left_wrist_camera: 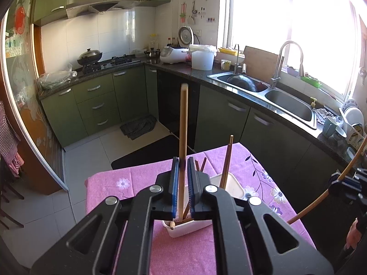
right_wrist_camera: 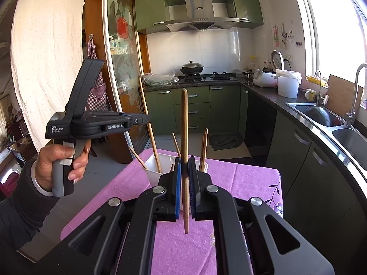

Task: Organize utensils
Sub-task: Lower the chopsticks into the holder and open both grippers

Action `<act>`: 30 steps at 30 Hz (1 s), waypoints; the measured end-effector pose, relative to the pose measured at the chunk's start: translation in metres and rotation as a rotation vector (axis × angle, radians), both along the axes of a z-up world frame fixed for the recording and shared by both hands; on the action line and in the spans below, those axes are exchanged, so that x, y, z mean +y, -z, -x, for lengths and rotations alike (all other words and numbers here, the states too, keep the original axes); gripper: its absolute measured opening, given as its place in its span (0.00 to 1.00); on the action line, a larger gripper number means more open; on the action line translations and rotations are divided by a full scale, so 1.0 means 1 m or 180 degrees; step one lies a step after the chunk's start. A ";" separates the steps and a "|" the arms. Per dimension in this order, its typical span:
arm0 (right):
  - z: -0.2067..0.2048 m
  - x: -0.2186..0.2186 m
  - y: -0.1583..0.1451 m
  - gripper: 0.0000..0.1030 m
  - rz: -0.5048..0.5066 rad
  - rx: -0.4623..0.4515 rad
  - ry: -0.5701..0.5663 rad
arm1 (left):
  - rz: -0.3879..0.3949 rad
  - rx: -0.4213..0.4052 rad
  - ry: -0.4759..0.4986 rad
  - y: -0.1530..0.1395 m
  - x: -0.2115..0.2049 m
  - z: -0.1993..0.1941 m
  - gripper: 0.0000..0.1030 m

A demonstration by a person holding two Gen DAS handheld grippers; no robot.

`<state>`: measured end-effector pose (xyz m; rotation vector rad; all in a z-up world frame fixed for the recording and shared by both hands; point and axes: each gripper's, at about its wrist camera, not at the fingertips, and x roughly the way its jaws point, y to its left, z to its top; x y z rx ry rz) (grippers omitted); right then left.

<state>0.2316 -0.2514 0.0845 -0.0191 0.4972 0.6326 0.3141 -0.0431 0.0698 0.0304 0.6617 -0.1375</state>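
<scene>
The left tool (left_wrist_camera: 182, 160) has its two blue-padded jaws close together around a long wooden chopstick (left_wrist_camera: 183, 133). The jaws are nearly together, but I cannot tell if the pads really press on the stick or stand a little free of it. This chopstick stands almost upright, with its long axis vertical: the upper end points to the ceiling, and the lower end reaches down into the white container (left_wrist_camera: 183, 230) on the worktop (left_wrist_camera: 142, 178), which is covered with a purple flowered cloth. Other chopsticks (left_wrist_camera: 226, 162) lean inside the same container, tilted a little to the right, with their tips pointing up. The right tool (right_wrist_camera: 184, 161) is clamped on another wooden chopstick (right_wrist_camera: 184, 123). This one is also almost vertical, with its rounded end pointing up and its lower end hanging free above the cloth, in front of the container (right_wrist_camera: 158, 160) and not inside it. In the right wrist view the left tool (right_wrist_camera: 146, 120) is seen from the side, held by the person's left hand (right_wrist_camera: 62, 162), and its chopstick (right_wrist_camera: 149, 123) goes slanted down into the container. Several more chopsticks (right_wrist_camera: 203, 149) stand in the container, all leaning a little and pointing up.
</scene>
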 end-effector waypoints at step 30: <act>-0.132 0.047 0.015 0.07 -0.0365 0.0250 0.0361 | 0.0350 -0.0660 -0.0525 0.050 0.037 0.194 0.85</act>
